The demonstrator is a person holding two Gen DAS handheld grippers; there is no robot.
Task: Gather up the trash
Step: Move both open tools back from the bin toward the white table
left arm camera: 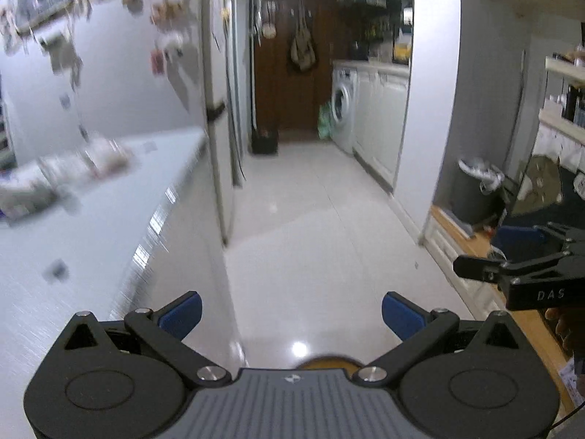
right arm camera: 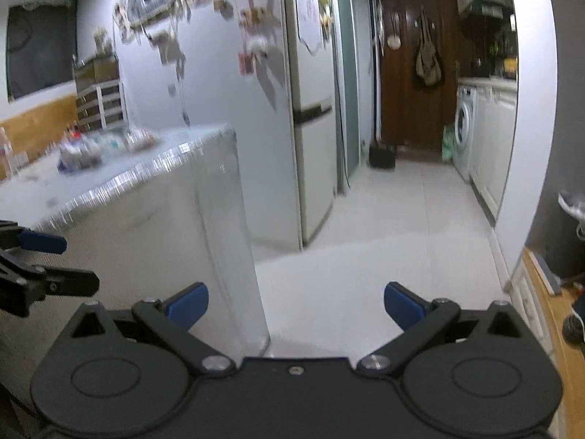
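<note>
Pale tiled floor (left arm camera: pixel 321 226) running down a narrow corridor to a dark wooden door (left arm camera: pixel 292 66), bags hung on it. Washing machine (left arm camera: pixel 343 106) and white cabinets along the right wall, a green bag (left arm camera: pixel 324 120) on the floor just beside the machine. Tall fridge (right arm camera: pixel 310 109) on the left, magnets and notes blurred on its side.

Grey bench (left arm camera: pixel 109 226) at left, reaching up to the fridge. Heap of crumpled wrappers (left arm camera: pixel 65 175) lying near the bench's far edge, well apart from both tools; too blurred to tell shapes, long axis or which way anything points. Same heap visible from the right wrist (right arm camera: pixel 95 150), near the far-left part of the bench.

Dark bin (left arm camera: pixel 475 190) with a white liner standing on the right, past the wall corner, on a wooden floor.

Left tool (left arm camera: pixel 292 314) spread wide, blue pads (left arm camera: pixel 182 311) well apart, nothing between them, floor beyond. Right tool (right arm camera: pixel 296 309) likewise gaping and bare, aimed over the bench's near corner and the floor. Each tool seen at the edge of the other's view, side by side.
</note>
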